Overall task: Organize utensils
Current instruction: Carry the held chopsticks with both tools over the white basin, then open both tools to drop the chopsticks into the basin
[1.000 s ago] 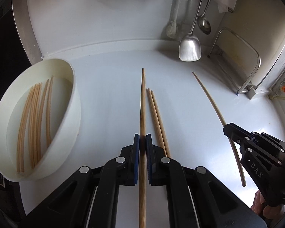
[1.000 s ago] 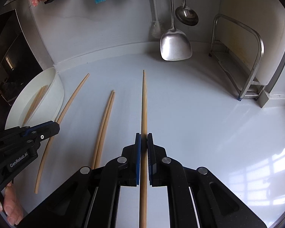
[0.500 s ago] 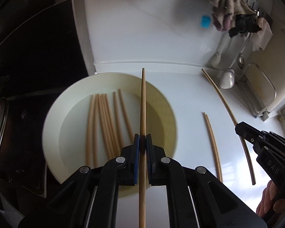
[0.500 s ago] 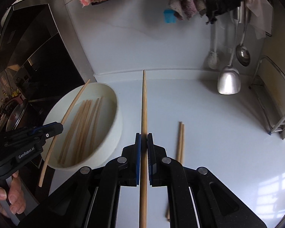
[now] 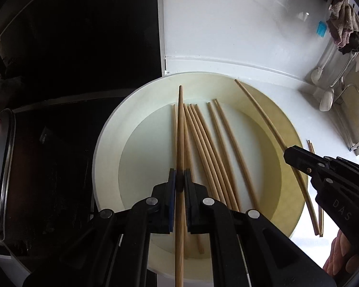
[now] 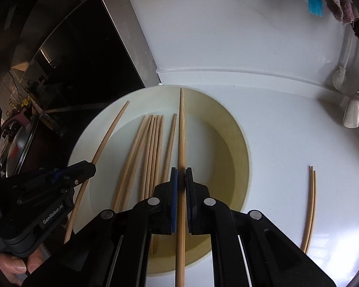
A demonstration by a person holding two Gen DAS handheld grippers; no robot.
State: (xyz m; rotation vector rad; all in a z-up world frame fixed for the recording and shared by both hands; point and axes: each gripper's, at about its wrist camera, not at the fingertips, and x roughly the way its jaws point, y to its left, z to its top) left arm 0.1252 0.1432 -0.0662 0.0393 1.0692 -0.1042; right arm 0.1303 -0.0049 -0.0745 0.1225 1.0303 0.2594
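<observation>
My left gripper (image 5: pixel 179 179) is shut on one wooden chopstick (image 5: pixel 180 129), which points forward over the white bowl (image 5: pixel 103 162). Several chopsticks (image 5: pixel 213 148) lie loose on the bowl's floor. My right gripper (image 6: pixel 181 179) is shut on another chopstick (image 6: pixel 182 129), also above the bowl (image 6: pixel 232 148) and the loose chopsticks (image 6: pixel 150 148). In each wrist view the other gripper shows at the side with its stick: the right gripper (image 5: pixel 292 154) over the bowl's right rim, the left gripper (image 6: pixel 88 167) over its left rim. A pair of chopsticks (image 6: pixel 311 203) lies on the white counter to the right of the bowl.
Left of the bowl is a dark stove area with a metal pot (image 5: pixel 2 167). On the back wall at the right hang a ladle (image 6: pixel 353 114), a brush and cloths (image 5: pixel 344 31). A wire rack (image 5: pixel 356 119) stands at the far right.
Both grippers have carried their chopsticks leftward from over the open counter to over the bowl. The pair left on the counter now lies off to the right.
</observation>
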